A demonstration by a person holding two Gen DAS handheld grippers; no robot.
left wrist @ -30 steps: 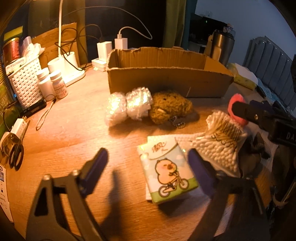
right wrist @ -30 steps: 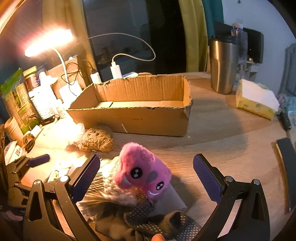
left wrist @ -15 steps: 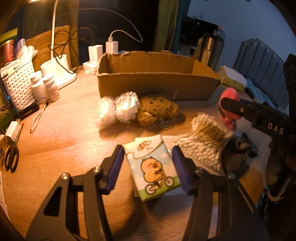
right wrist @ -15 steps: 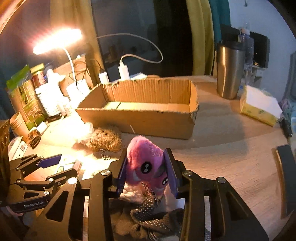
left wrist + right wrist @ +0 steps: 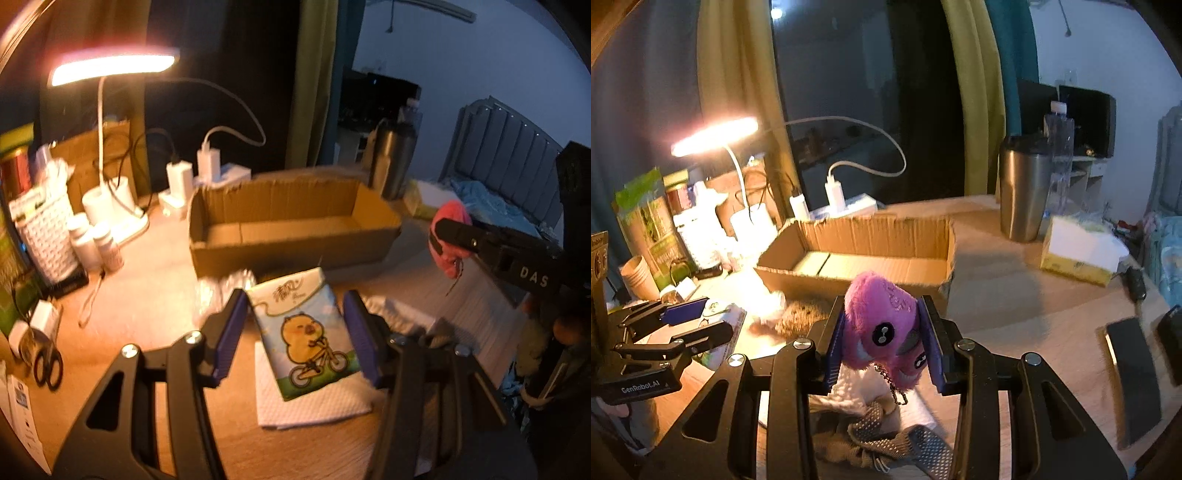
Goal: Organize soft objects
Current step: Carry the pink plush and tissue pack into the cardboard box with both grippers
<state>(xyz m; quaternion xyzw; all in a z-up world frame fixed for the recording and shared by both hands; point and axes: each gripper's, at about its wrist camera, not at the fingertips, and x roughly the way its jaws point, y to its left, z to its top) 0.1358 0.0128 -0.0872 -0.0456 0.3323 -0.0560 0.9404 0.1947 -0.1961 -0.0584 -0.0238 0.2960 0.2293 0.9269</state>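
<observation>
My left gripper [image 5: 297, 332] is shut on a tissue pack [image 5: 304, 330] printed with a yellow chick on a bicycle, held above the wooden table. My right gripper [image 5: 884, 341] is shut on a pink plush toy [image 5: 882, 326] with a bead chain, lifted over a dotted grey sock [image 5: 886, 443]. The pink plush also shows in the left wrist view [image 5: 448, 240]. An open cardboard box [image 5: 291, 229] stands beyond both grippers; it also shows in the right wrist view [image 5: 864, 254]. A brown fuzzy plush [image 5: 801, 314] and shiny plastic-wrapped bundles [image 5: 221, 291] lie in front of the box.
A lit desk lamp [image 5: 110, 70], chargers [image 5: 207, 162], white basket [image 5: 46, 232], pill bottles [image 5: 107, 247] and scissors [image 5: 48, 365] crowd the left. A steel tumbler [image 5: 1023, 192], yellow tissue box [image 5: 1078, 254] and dark phone [image 5: 1130, 362] are on the right. White paper towel [image 5: 314, 402] lies below the pack.
Both grippers were open a second ago, then shut, the left on the tissue pack and the right on the pink plush. Both have since lifted their loads and moved toward the box.
</observation>
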